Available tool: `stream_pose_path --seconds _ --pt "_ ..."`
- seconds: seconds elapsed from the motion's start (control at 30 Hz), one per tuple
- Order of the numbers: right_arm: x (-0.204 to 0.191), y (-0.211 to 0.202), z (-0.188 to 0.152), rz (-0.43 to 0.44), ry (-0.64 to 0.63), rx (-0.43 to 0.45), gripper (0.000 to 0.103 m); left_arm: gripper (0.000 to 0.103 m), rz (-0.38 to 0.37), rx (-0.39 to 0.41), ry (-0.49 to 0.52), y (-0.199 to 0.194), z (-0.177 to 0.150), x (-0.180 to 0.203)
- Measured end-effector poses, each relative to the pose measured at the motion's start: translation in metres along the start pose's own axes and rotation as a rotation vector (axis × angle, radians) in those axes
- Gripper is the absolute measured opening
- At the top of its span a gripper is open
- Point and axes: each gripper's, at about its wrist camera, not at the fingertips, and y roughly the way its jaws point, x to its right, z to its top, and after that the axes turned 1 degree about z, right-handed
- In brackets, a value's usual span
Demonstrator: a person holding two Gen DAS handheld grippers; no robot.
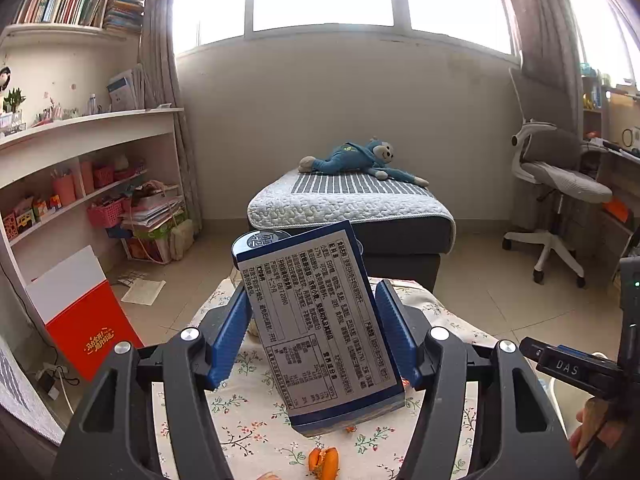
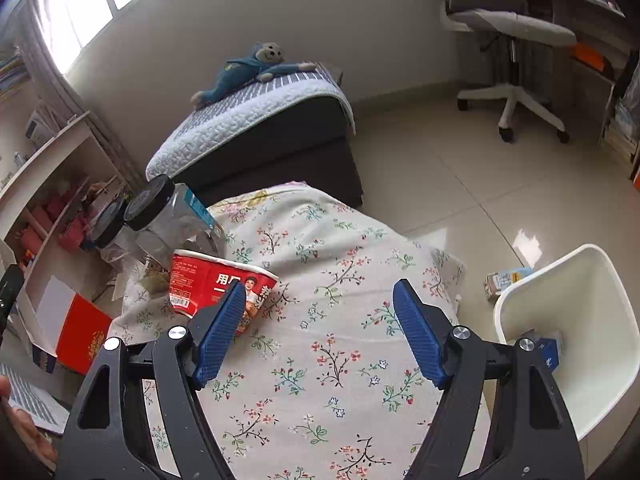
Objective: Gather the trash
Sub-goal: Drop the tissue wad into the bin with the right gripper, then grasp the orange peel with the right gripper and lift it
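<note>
The left tongs (image 1: 314, 330) hold a blue-and-white carton (image 1: 320, 328) by its two long sides, printed label up, lifted clear of the flowered cloth on the bench (image 1: 256, 432); gripped across the narrow width like this, it probably stays steady while it is carried to the bin. The right tongs (image 2: 320, 332) stand wide with nothing between them, hovering over the middle of the bench, likely free for the next piece of rubbish.

The white bin (image 2: 580, 320) stands on the floor just off the bench's right edge, with a blue box (image 2: 550, 350) already lying in it and a small carton (image 2: 506, 280) on the floor beside it. Toward the bench's far left corner lies a red noodle cup (image 2: 212, 284) on its side, close by the right tongs' left finger, with two black-lidded clear jars (image 2: 172, 216) behind it. Orange peel (image 1: 323, 462) lies on the cloth at the near edge, under the left tongs. Nothing seems to block the way across to the bin except the right tongs themselves.
</note>
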Motion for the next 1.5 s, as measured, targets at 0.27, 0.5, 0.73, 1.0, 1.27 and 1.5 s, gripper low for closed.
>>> stream_pose_path --seconds 0.27,0.5,0.73,1.0,1.27,1.5 --pt "-0.063 0.033 -0.041 0.058 -0.218 -0.134 0.074 0.062 0.006 -0.052 -0.050 0.017 0.001 -0.025" --pt "-0.156 0.076 -0.127 0.165 -0.373 -0.363 0.076 0.062 0.046 -0.036 -0.086 0.013 0.006 -0.051" --pt "-0.197 0.096 -0.174 0.048 -0.614 -0.312 0.038 0.062 0.069 -0.043 -0.105 0.013 0.006 -0.074" --pt "-0.185 0.057 -0.115 0.183 -0.456 -0.198 0.018 0.062 0.085 -0.106 -0.162 0.027 0.005 -0.093" --pt "-0.150 -0.023 -0.043 0.259 -0.291 0.080 0.018 0.062 0.069 -0.079 -0.140 0.018 0.007 -0.077" --pt "-0.124 -0.057 -0.028 0.202 -0.278 0.209 0.018 0.062 0.033 -0.049 -0.084 0.004 0.009 -0.041"
